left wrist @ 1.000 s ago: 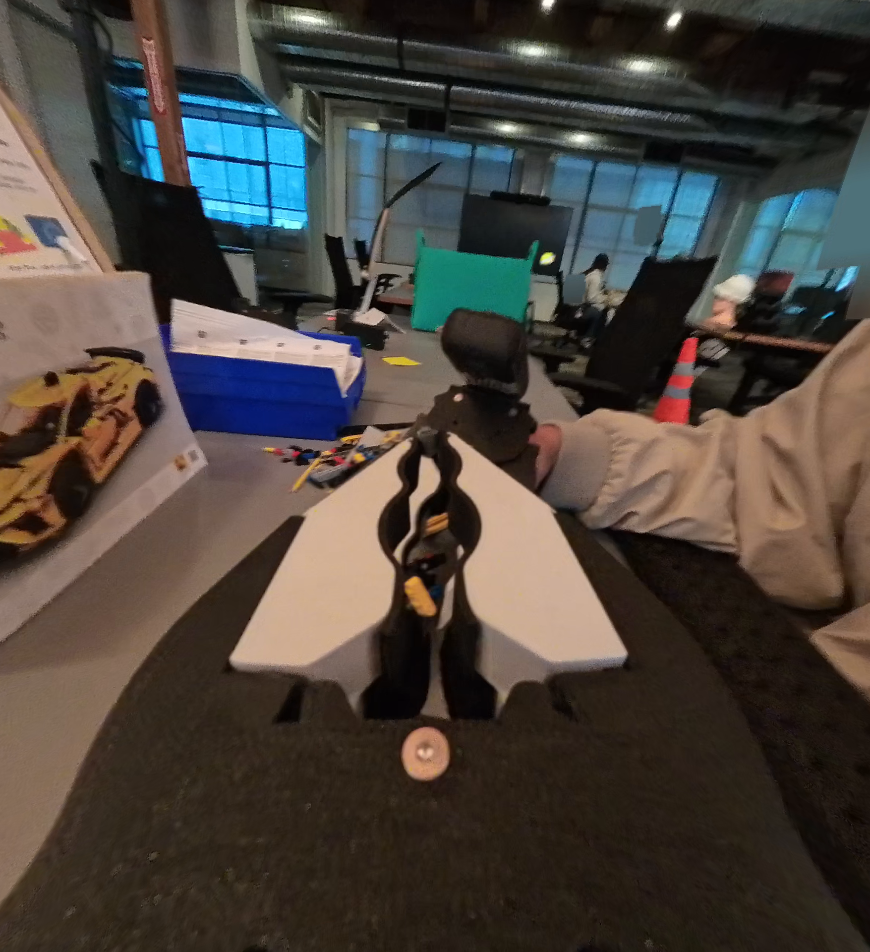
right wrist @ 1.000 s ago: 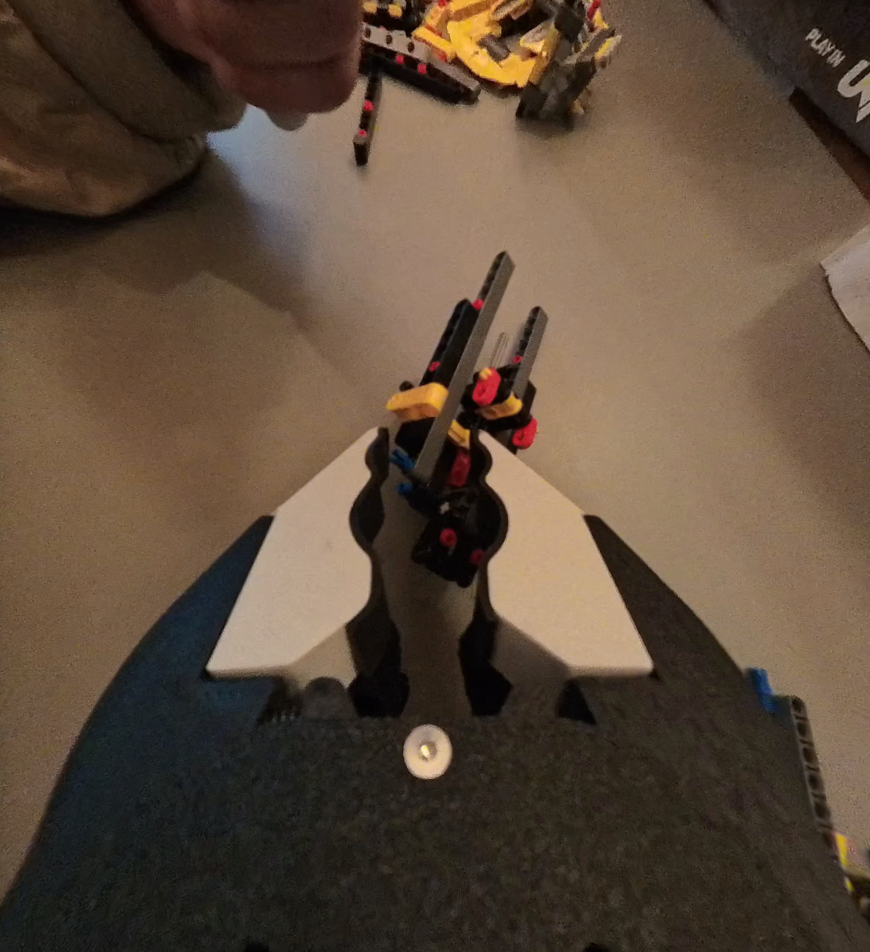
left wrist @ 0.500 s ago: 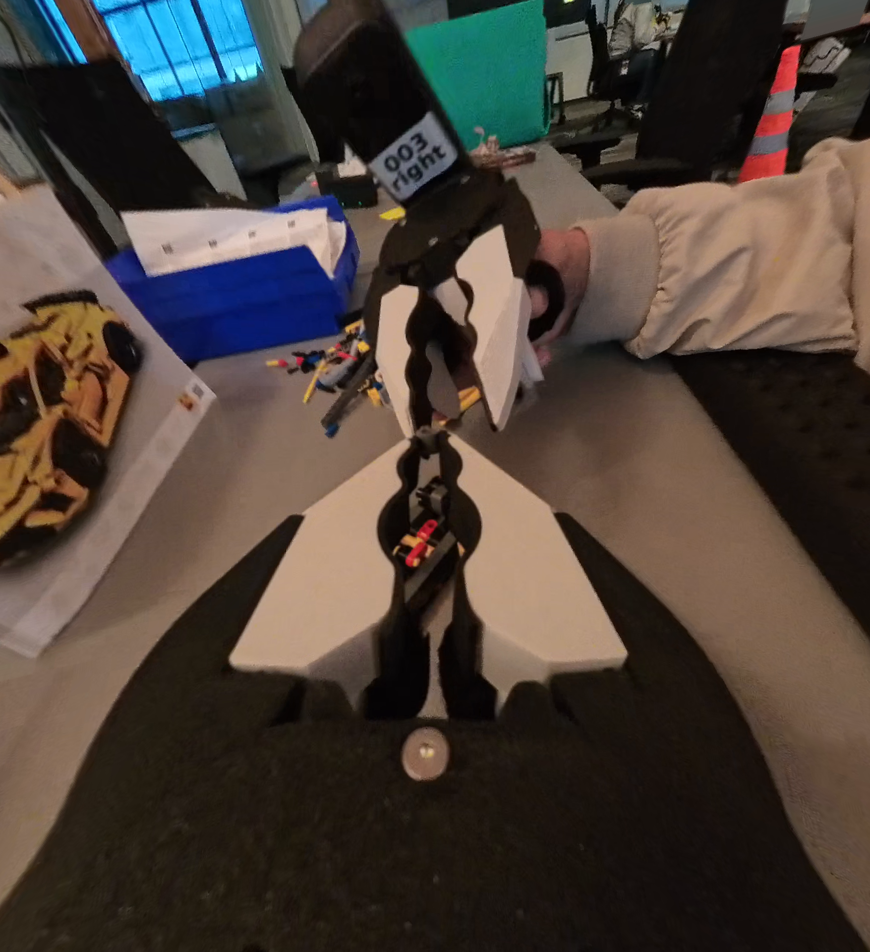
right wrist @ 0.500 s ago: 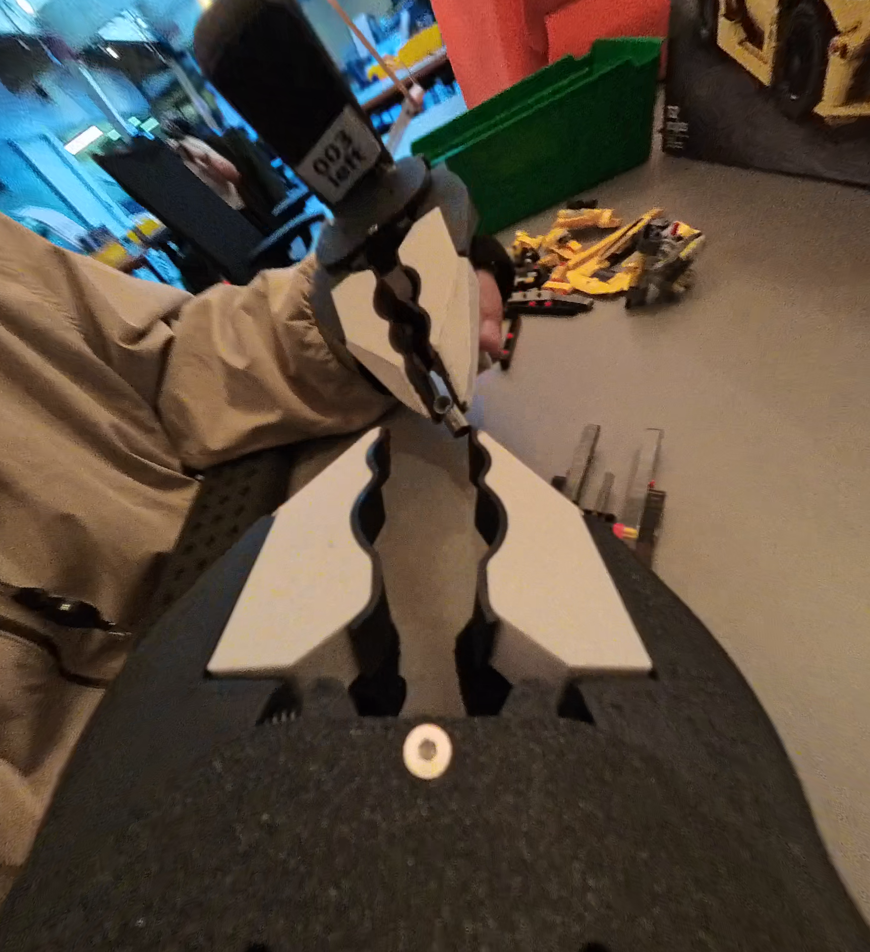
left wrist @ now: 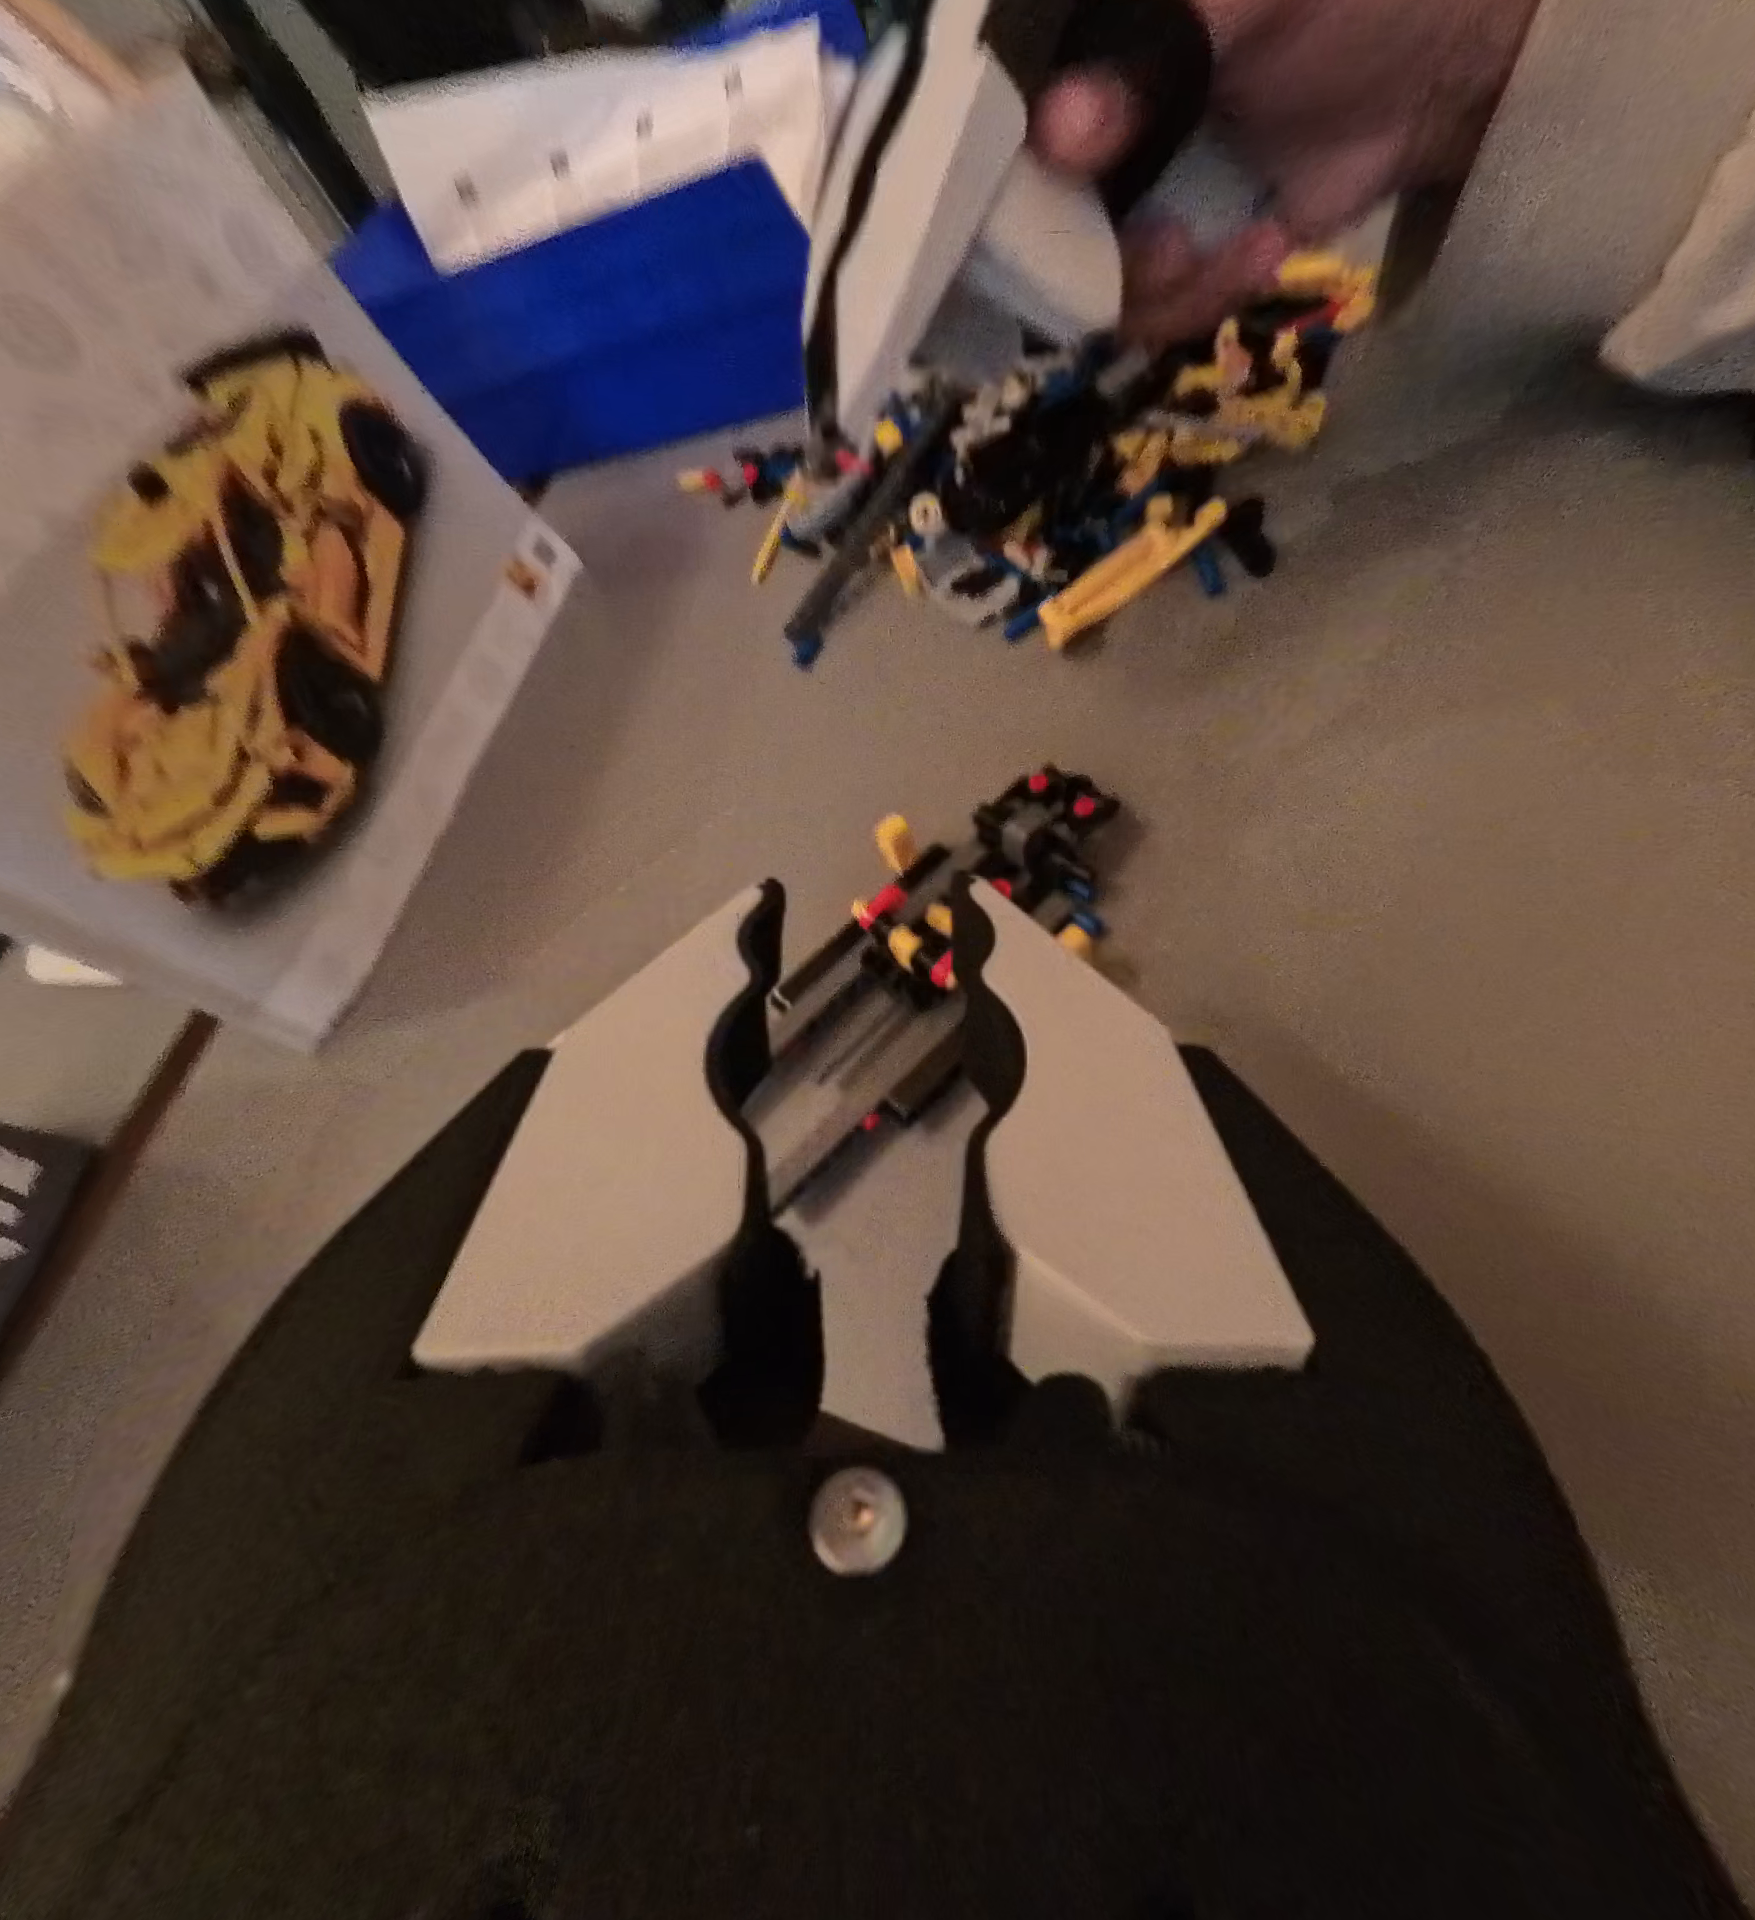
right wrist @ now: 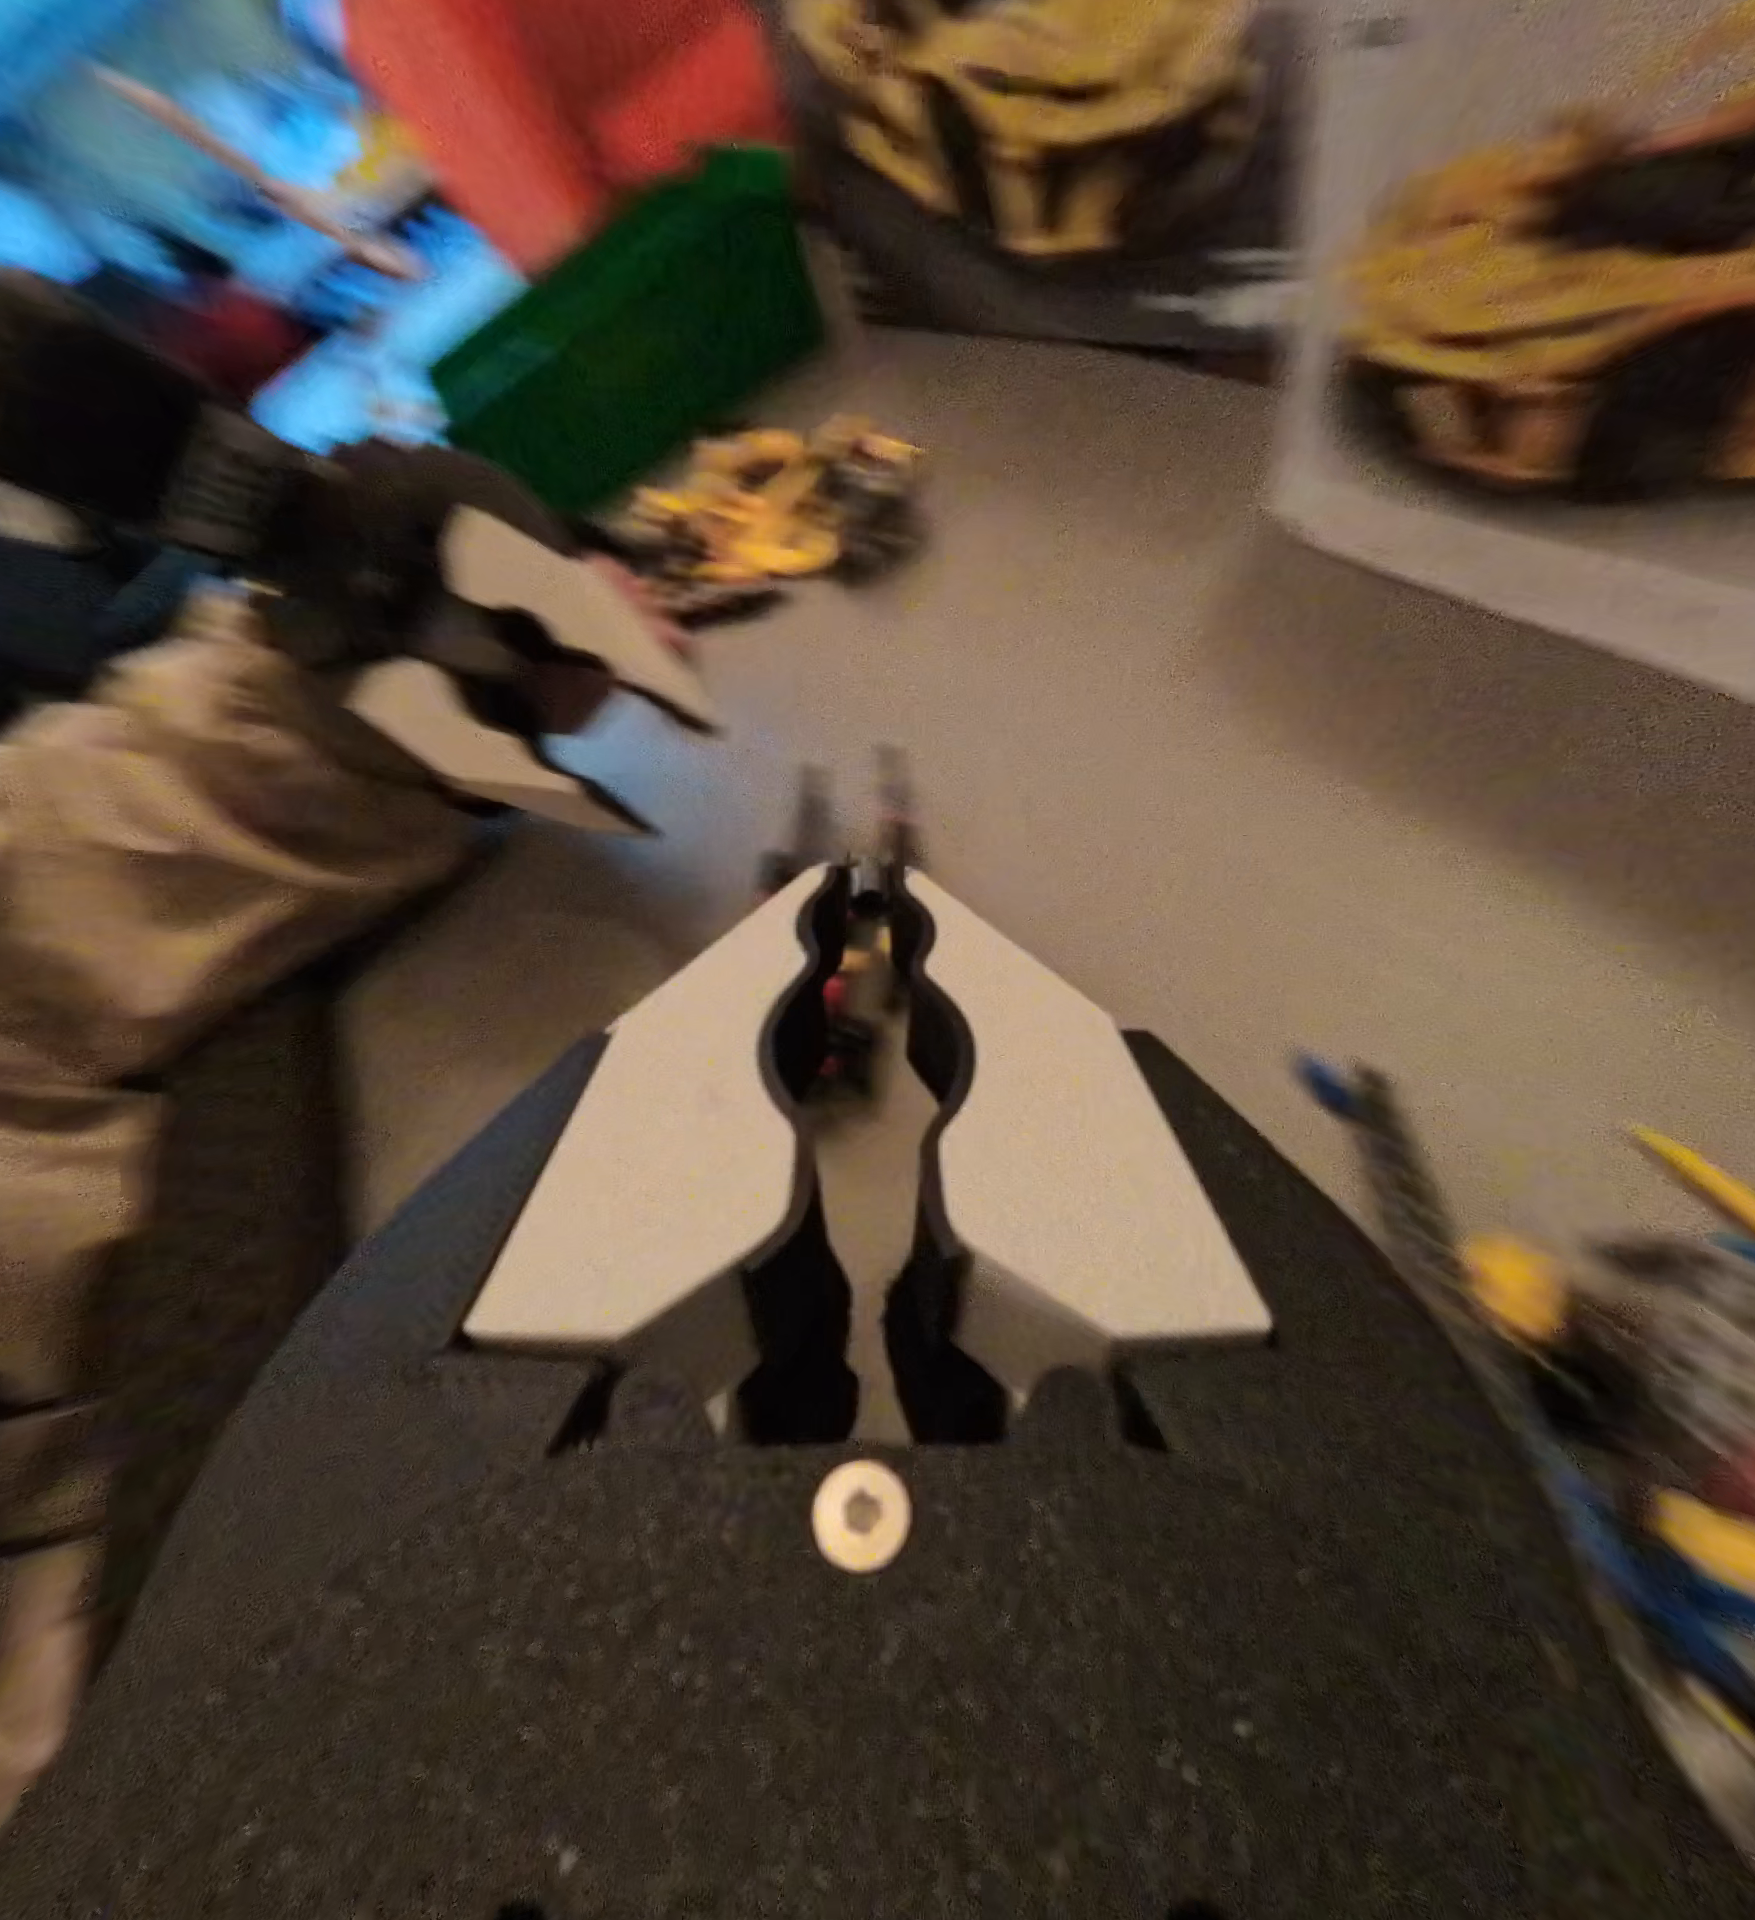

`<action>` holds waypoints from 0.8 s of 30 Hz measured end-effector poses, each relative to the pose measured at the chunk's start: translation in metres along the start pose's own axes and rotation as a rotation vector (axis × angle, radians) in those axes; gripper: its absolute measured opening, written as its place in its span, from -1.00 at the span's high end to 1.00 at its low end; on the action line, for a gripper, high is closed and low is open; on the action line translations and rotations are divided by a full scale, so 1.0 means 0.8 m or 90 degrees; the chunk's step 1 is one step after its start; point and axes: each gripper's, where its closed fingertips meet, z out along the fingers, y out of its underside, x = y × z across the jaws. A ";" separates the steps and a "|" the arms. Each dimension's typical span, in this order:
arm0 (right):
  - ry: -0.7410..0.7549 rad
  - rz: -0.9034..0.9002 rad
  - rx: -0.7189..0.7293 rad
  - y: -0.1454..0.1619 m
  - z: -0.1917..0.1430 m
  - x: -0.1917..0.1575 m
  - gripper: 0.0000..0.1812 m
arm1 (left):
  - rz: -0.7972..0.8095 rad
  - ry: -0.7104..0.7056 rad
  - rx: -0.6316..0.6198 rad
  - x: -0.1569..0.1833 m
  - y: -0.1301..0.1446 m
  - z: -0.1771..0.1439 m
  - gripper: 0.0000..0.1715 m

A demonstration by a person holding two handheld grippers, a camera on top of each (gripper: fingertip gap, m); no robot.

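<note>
In the left wrist view, the left gripper (left wrist: 868, 904) hangs over a grey table (left wrist: 1424, 883) with its 2 fingers spread apart, and a small black brick assembly (left wrist: 966, 914) with red and yellow pins lies on the table between and just past the tips; whether a finger touches it I cannot tell. Farther off are a loose pile of bricks (left wrist: 1049, 488), a blue bin (left wrist: 592, 301) and a box with a yellow car picture (left wrist: 229, 644). In the blurred right wrist view, the right gripper (right wrist: 868, 883) has its fingers drawn close, nearly together, with a small brick piece (right wrist: 857, 977) showing in the gap, though I cannot tell whether it is pinched, while the left gripper shows at the left with its fingers parted, near a green bin (right wrist: 634, 343).
</note>
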 end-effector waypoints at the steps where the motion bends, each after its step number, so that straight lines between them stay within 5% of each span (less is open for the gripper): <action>1: 0.176 -0.044 -0.050 0.013 -0.035 0.052 0.93 | -0.038 0.020 -0.035 -0.002 0.018 0.004 0.62; 4: 0.524 -0.079 -0.133 0.043 -0.159 0.136 0.93 | -0.099 0.057 -0.109 -0.004 0.058 0.018 0.58; 8: 0.523 0.062 -0.137 0.090 -0.198 0.167 0.92 | -0.173 0.119 -0.181 0.009 0.087 0.028 0.57; 13: 0.487 0.084 -0.214 0.126 -0.179 0.179 0.90 | -0.151 0.112 -0.190 0.016 0.087 0.030 0.55; 18: 0.527 -0.017 -0.139 0.077 -0.172 0.171 0.79 | -0.168 0.249 -0.219 0.068 0.076 0.016 0.83; 21: 0.452 -0.108 -0.065 0.036 -0.125 0.131 0.80 | -0.142 0.216 -0.195 0.061 0.065 0.020 0.72; 24: 0.279 -0.170 -0.031 0.021 -0.052 0.064 0.79 | -0.181 0.180 -0.130 0.038 0.046 0.021 0.71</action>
